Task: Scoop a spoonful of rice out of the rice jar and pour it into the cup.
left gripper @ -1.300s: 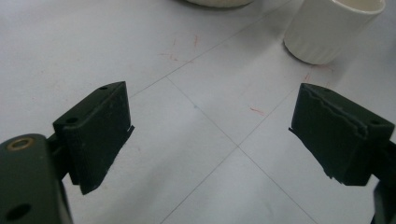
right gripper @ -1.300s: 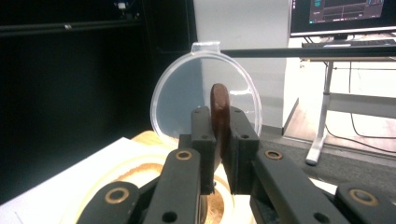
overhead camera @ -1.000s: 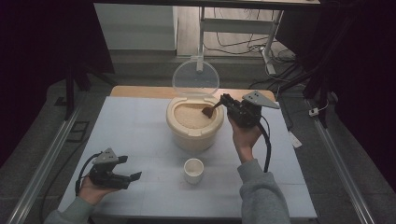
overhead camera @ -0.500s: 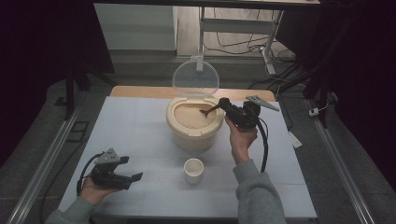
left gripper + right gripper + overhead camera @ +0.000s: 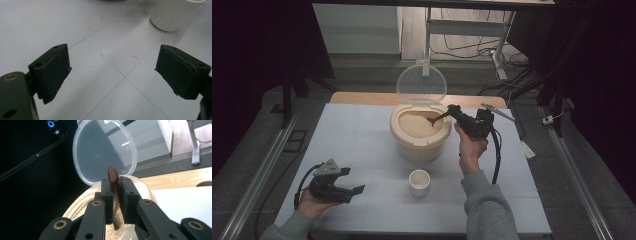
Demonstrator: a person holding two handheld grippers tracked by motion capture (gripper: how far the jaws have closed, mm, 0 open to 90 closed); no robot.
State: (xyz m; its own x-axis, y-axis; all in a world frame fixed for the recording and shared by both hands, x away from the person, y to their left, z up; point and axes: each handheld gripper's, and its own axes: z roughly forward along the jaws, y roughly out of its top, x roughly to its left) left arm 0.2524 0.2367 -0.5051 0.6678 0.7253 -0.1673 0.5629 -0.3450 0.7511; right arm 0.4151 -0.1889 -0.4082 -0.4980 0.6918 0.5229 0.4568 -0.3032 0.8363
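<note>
High view: a pale blue table (image 5: pixel 362 135) bears a cream rice container (image 5: pixel 419 135), full of rice (image 5: pixel 414 125), its clear round lid (image 5: pixel 421 83) standing open behind it. Just in front stands a small white cup (image 5: pixel 419 182). At the container's right rim, the right gripper (image 5: pixel 455 112) is clamped on a brown wooden spoon (image 5: pixel 438 118), whose bowl end dips into the rice. Near the table's front left corner, the left gripper (image 5: pixel 357 189) rests with jaws spread wide, holding nothing.

Left hand-held gripper (image 5: pixel 112 72) jaws wide apart, white cup (image 5: pixel 172 12) beyond
</note>
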